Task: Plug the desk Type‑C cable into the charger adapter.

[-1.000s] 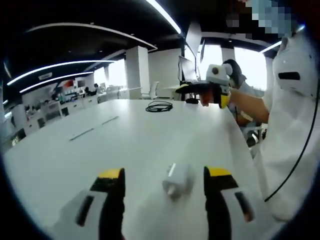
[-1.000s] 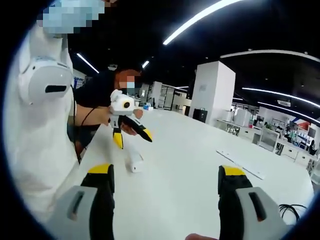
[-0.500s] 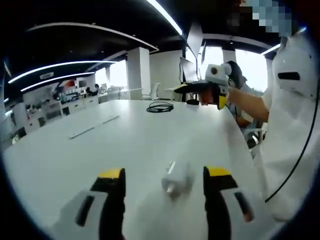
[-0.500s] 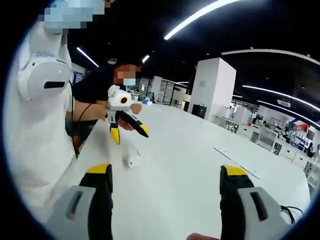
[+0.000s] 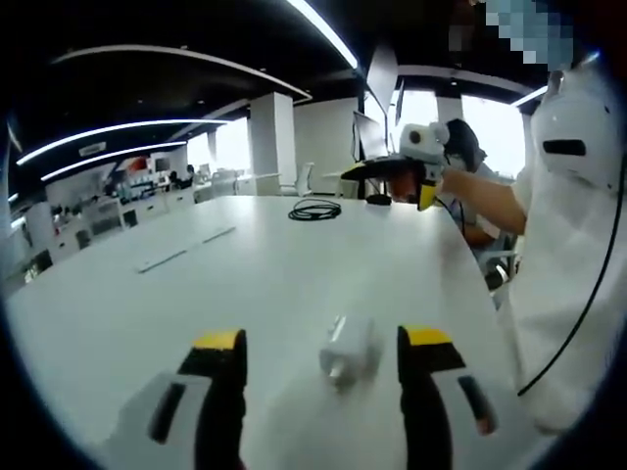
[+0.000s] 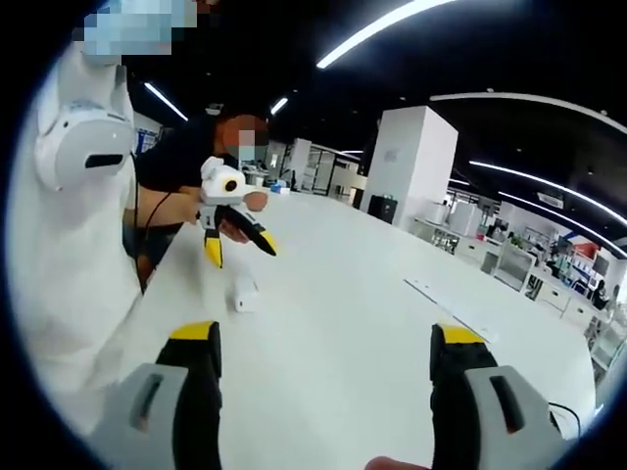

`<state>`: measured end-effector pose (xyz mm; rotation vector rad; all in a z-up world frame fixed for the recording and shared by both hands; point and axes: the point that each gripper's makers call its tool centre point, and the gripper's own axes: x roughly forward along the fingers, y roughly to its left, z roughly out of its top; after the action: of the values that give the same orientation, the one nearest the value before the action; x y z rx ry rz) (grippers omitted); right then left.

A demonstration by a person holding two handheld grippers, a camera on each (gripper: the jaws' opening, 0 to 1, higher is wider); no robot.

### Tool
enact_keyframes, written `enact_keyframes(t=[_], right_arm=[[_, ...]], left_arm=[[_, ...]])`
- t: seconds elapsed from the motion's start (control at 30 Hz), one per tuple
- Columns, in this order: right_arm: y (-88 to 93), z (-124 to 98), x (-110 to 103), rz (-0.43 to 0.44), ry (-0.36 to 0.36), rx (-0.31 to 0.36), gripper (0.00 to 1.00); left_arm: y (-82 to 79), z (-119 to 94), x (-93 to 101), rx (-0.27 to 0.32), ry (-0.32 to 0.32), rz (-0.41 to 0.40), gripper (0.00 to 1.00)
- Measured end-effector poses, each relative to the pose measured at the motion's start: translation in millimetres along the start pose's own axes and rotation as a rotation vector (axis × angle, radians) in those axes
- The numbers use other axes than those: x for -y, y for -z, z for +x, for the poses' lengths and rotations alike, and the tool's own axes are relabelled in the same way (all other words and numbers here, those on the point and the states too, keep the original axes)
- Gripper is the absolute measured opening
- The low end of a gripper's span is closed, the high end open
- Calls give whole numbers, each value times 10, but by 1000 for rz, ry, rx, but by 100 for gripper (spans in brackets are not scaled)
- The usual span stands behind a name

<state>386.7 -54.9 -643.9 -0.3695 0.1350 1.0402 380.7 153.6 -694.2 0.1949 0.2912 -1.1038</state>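
Observation:
A small white charger adapter (image 5: pixel 345 352) lies on the white table (image 5: pixel 274 274) between the jaws of my left gripper (image 5: pixel 321 343), which stands open around it without touching. A coiled black cable (image 5: pixel 313 209) rests at the table's far end. Above the far right of the table my right gripper (image 5: pixel 390 184) hangs open in a hand, holding nothing. In the right gripper view, my right gripper (image 6: pixel 326 338) is open over bare table (image 6: pixel 333 294). There the left gripper (image 6: pixel 240 250) hovers just above the adapter (image 6: pixel 243 292).
A person in white (image 5: pixel 573 245) stands at the table's right edge, with a dark-clothed person (image 6: pixel 186 162) behind. Thin flat strips (image 5: pixel 176 257) lie on the left part of the table. Monitors (image 5: pixel 367 137) stand beyond the cable. Pillars and desks fill the background.
The right gripper has drifted a little up and away over the table's far end, shifting its view. The left gripper and the adapter have stayed put.

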Motion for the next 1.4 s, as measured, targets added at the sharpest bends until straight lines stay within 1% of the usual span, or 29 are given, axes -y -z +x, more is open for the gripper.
enact_keyframes(t=[0.57,0.93,1.4], right_arm=[[-16,-52,98,-19,12,-23,89],[44,-111,229,-58,2,-94,89],[145,-105,370,-58,-1,-127,89]], left_arm=[[6,26,-10,-4,3,2,62],[-11,65,-22,11,-3,-2,61],[30,104,-20,9,-2,-12,61]])
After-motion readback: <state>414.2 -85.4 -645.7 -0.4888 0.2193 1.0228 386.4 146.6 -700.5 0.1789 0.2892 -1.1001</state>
